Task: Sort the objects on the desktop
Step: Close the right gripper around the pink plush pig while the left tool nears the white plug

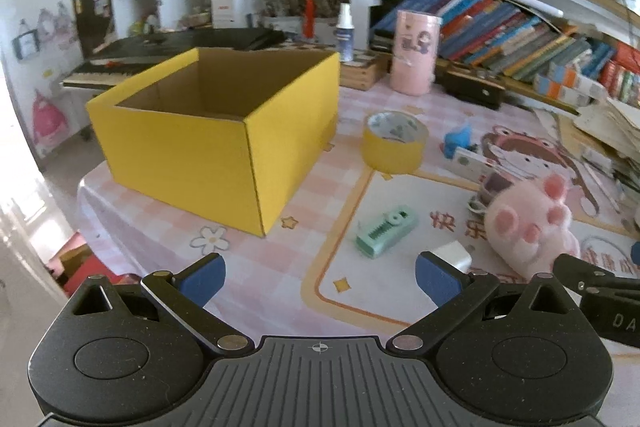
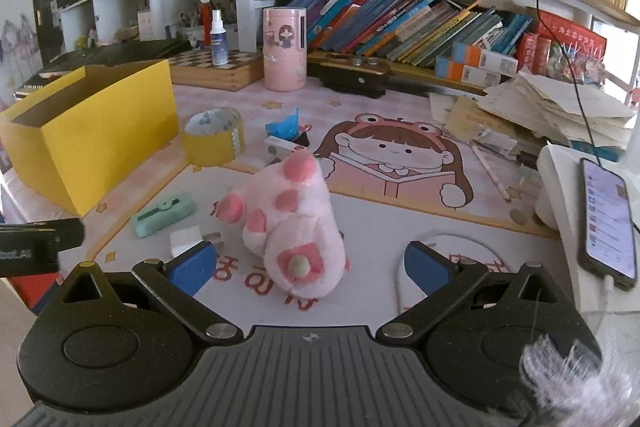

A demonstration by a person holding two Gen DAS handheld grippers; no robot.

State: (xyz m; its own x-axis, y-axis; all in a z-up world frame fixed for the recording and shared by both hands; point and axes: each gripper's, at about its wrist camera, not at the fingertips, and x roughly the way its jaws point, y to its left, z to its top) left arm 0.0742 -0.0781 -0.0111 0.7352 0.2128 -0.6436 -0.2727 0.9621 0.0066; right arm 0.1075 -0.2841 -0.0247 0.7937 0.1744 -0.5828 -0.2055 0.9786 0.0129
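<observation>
Both grippers hang low over the desk (image 2: 400, 211), which is covered with a pink checked mat showing a cartoon girl reading. The left gripper (image 1: 320, 277) has its blue-padded fingers (image 1: 202, 277) spread wide with nothing between them. The right gripper (image 2: 310, 263) is just as wide open and grips nothing, though the pink plush toy (image 2: 294, 217) lies on the mat right in front of it, its near end reaching in between the fingertips without touching either pad.

To the left stands an open yellow box (image 1: 224, 131), upright, its brown inside bare as far as I can see. Just beside its right corner sits a roll of yellow tape (image 1: 394, 143). A mint-green stapler-like gadget (image 1: 386, 233) lies flat between the box and the toy, and a small white block (image 1: 454, 253) rests close to the left gripper's right finger. Behind the toy are a blue scrap (image 2: 286, 125) and a small white box (image 2: 282, 147). A pink canister (image 2: 285, 49) stands at the back by the leaning books (image 2: 400, 19). A phone (image 2: 610, 223) lies on the far right.
</observation>
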